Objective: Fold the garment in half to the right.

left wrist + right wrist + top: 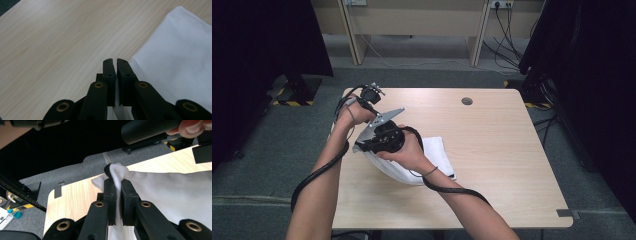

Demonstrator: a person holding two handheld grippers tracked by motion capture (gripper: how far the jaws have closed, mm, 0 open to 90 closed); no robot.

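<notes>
A white cloth (438, 156) lies on the left half of the light wooden table (497, 150), its near-left part lifted under the hands. My right gripper (116, 185) is shut on a bunched fold of the cloth (175, 192), and a small tuft sticks out past the jaw tips. In the high view the right gripper (382, 138) sits over the cloth's left end. My left gripper (114, 62) has its jaws closed, with a strip of the cloth (180, 57) showing between them low down. From above, the left gripper (370, 95) is just behind the right one.
A small round grommet (467, 101) sits in the table near its far edge. Desk legs and cables (502, 30) stand on the grey floor beyond. Dark curtains (592, 60) hang on both sides. Cables trail from both grippers along the forearms.
</notes>
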